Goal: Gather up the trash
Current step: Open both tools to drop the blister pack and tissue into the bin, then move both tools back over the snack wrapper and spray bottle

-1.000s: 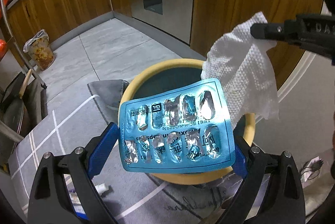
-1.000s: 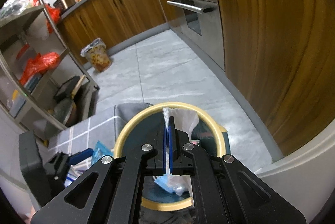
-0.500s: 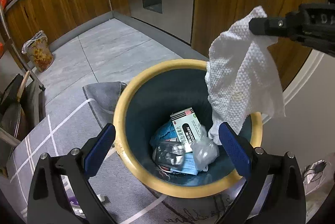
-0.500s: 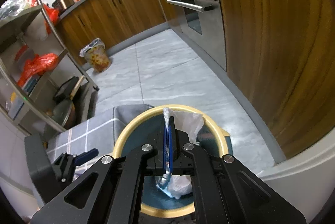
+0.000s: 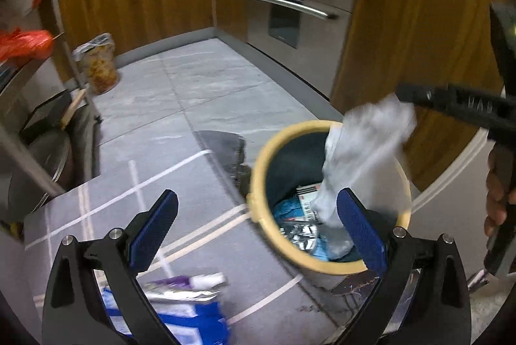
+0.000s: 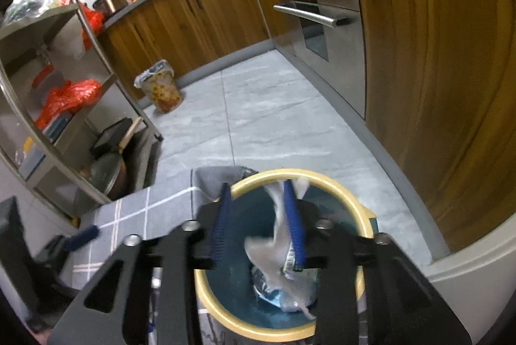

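Right gripper of mine gapes over the bin, yet the paper towel may cling to one blue finger.

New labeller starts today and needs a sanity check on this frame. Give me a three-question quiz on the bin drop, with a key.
1. True or false: the left gripper has its jaws shut on a piece of trash.
2. Pick one: the white paper towel is A) lying flat on the mat, B) hanging into the yellow-rimmed bin, C) on the metal shelf.
3. Fill in: the jaws of the right gripper stand ____.

Key: 1 false; 2 B; 3 open.
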Tool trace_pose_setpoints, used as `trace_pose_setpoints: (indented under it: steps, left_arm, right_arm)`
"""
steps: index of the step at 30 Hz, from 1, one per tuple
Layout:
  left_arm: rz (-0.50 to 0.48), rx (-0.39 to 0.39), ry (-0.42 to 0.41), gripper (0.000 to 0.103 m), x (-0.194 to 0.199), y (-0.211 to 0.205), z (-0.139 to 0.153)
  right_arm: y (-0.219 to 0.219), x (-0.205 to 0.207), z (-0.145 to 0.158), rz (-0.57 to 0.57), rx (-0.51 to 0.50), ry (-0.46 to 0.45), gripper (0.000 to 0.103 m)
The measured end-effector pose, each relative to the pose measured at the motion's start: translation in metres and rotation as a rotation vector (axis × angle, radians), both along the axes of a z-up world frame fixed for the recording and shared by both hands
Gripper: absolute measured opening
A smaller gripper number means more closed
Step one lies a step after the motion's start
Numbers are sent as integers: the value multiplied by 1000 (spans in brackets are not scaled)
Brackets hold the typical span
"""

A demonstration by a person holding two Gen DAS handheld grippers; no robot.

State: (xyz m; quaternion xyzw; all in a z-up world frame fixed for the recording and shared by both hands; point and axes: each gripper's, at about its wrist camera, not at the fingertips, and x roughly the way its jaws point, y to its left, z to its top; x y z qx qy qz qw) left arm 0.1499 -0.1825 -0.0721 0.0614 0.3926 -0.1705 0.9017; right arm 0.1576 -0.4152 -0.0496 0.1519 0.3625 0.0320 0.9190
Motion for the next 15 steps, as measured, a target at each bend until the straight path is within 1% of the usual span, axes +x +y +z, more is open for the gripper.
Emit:
trace_pose_setpoints:
  steps: [1, 3, 7, 12, 15]
  left_arm:
    - [14, -1, -6, 97, -2, 8, 3]
    - [40, 0, -19, 97, -5, 22, 10]
    - [92, 2, -31, 97, -13, 51, 18]
    - [150, 22, -56, 97, -28, 86, 27]
    - [182, 23, -66, 97, -38, 106, 31]
  right_arm:
    - [1, -1, 1, -4, -5, -1, 51]
    - [1, -3, 4, -16, -4, -15, 62]
    - [5, -8, 7, -26, 0, -25, 78]
    - [21, -15, 14, -3, 4, -45, 89]
    - [36, -18, 21, 19, -12, -63, 92]
